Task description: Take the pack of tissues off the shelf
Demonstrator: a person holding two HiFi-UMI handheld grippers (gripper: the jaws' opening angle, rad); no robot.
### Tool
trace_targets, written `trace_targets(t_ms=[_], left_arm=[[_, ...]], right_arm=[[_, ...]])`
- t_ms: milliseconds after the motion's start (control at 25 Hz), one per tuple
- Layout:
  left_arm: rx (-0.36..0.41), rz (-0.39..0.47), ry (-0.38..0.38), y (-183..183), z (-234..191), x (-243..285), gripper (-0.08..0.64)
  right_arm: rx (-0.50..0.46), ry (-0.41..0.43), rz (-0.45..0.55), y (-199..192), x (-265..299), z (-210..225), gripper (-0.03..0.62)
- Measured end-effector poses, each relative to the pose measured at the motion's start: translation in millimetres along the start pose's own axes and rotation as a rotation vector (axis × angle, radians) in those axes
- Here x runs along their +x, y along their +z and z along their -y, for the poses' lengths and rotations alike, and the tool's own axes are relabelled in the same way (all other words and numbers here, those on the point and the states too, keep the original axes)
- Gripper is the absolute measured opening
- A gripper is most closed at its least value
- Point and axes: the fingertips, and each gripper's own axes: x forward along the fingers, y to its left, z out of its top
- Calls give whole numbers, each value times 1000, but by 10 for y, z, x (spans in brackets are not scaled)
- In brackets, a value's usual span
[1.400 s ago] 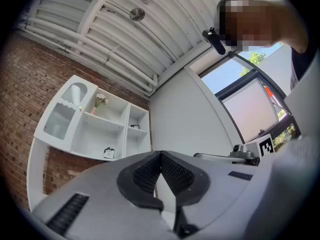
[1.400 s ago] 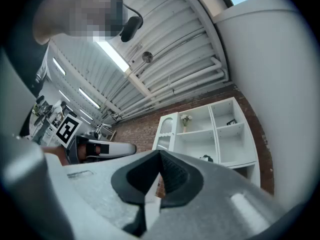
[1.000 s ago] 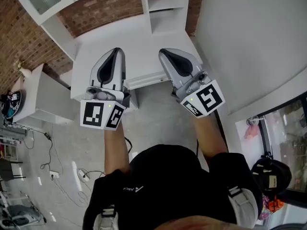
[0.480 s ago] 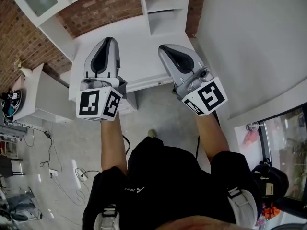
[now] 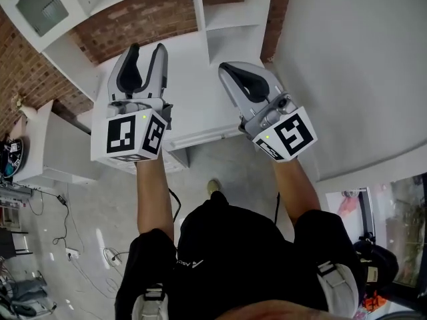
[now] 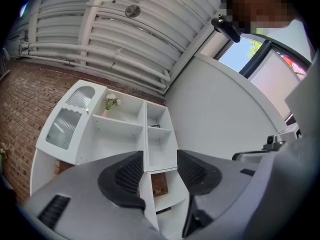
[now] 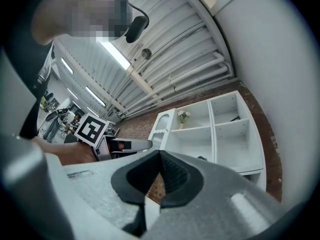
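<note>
Head view: a person is holding two grippers out toward a white shelf against a brick wall.

The left gripper is opening its jaws. In the left gripper view nothing is sitting between them, and only the shelf is showing through the gap, well beyond the tips. The right gripper is pointing the same way with its jaws pressed together at the tips and nothing held. A small dark thing is lying in the shelf's upper right compartment, well apart from both grippers. At this size it cannot be told whether it is the pack of tissues. A vase of flowers is standing in the compartment to its left, next to a cabinet door with ribbed glass.
</note>
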Motion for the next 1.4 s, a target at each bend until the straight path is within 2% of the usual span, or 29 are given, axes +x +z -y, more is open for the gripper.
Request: trace_targets(t_ms=[280,480,720,1080,1400], left_arm=[[7,-9,6,-321,-572,906,312],[2,-26,3,-536,-930,1506,362],[16,-91,32,-831,-1282,2159,417],[39,-182,131,-1245,-1704,3022,469],[89,-267,225,-1477,-1943,3613,494]], right_arm=[[-25,-1,-9,-404,705,538,2],[-52,-4,-15,-649,1152,868,2],[-81,5,-26,-909,1484,1250,2],[-91,107,0,-1240,1831,1796,2],[-65,187,20,-1436,1847,2256,2]])
